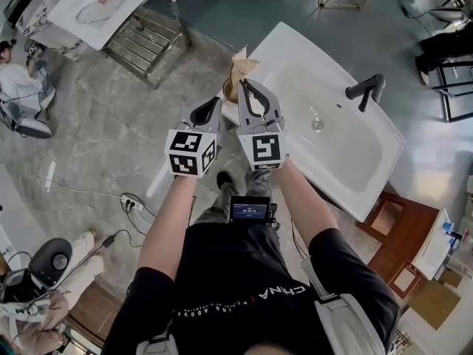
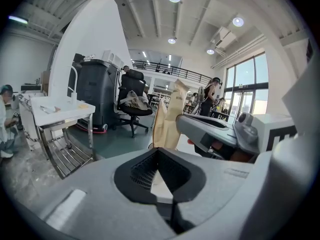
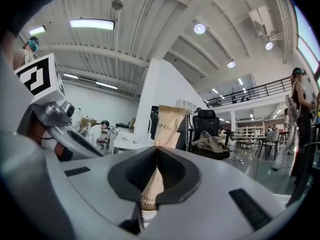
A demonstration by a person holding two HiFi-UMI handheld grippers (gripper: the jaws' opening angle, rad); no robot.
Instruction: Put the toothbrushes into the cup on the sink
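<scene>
On the far-left floor: a seated person [image 1: 16, 80] at the picture's edge and a power strip [image 1: 131, 202] with its cable lie on grey stone, with open room between them and the sink.
Upper left: a white bench [image 1: 96, 6] with a metal rack [image 1: 144, 43] under it stands well apart from the claws.
Left arm: the forearm [image 1: 168, 224] reaches forward with the elbow bent, and the marker cube [image 1: 191, 152] faces up.
Left claw [image 1: 216, 102]: tipped a little downward, its jaws are pressed together with nothing between them. The tip is just beside the sink's left corner.
Cup [image 1: 228, 92]: only a brownish round rim shows at that corner, mostly hidden by the claws and the packet.
Toothbrush packet [image 1: 241, 69]: this tan paper sleeve stands roughly upright above the cup. I cannot tell whether its lower end is inside.
Right claw [image 1: 243, 85]: held about level just beside the left one, its jaws are clamped on the packet's lower part, and the top of the packet sticks out past the tip.
Right arm: the forearm [image 1: 307, 205] runs along the sink's near edge.
Sink [image 1: 355, 161]: it sits at an angle, and its basin lies bare and open to the right of the claws.
Drain [image 1: 318, 124]: it is in the middle of the basin, apart from the claws.
Faucet [image 1: 366, 91]: dark, it sits on the far rim, well apart from the claws.
Far right: a wooden cabinet [image 1: 395, 235] stands just past the sink's right end.
</scene>
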